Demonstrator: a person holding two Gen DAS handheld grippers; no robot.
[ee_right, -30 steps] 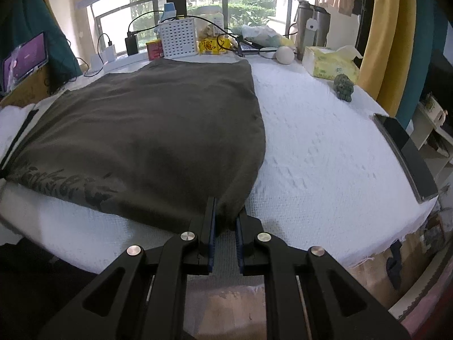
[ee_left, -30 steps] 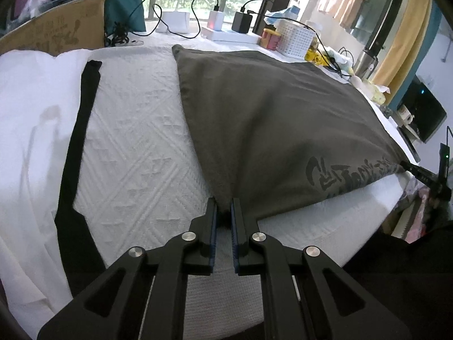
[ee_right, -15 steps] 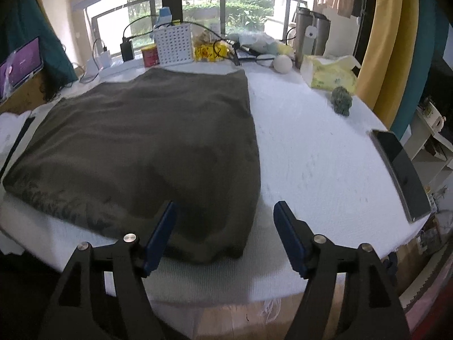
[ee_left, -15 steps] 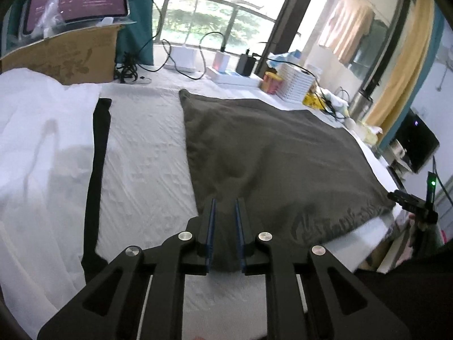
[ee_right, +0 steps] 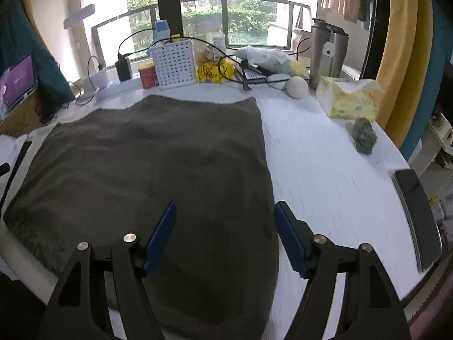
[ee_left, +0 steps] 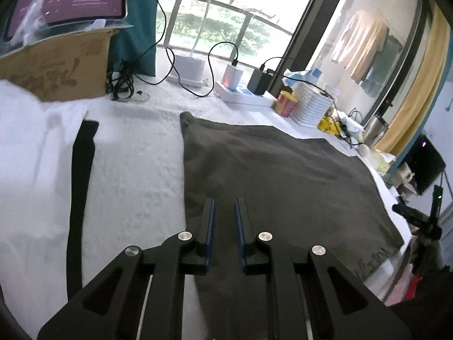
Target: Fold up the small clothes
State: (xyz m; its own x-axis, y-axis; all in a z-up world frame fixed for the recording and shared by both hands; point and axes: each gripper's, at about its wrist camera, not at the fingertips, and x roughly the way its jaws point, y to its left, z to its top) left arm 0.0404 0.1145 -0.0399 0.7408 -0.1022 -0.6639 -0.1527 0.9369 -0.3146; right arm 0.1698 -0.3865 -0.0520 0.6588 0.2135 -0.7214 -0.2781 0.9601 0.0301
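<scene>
A dark grey-brown garment (ee_left: 277,175) lies spread flat on the white textured table cover (ee_left: 136,164); it also shows in the right wrist view (ee_right: 158,164). My left gripper (ee_left: 224,206) hovers above the garment's near left corner, its blue pads a narrow gap apart with nothing between them. My right gripper (ee_right: 223,212) is wide open and empty above the garment's near right edge.
A black strip of cloth (ee_left: 80,175) lies on a white cloth at left beside a cardboard box (ee_left: 56,65). A white basket (ee_right: 175,63), red can (ee_right: 147,77), chargers, cables, flask (ee_right: 328,53) and tissue pack (ee_right: 351,100) line the back. A phone (ee_right: 416,215) lies at right.
Both grippers let go of the garment's near corners and lifted back. The right jaws opened wide; the left jaws parted slightly. The garment now lies flat.
</scene>
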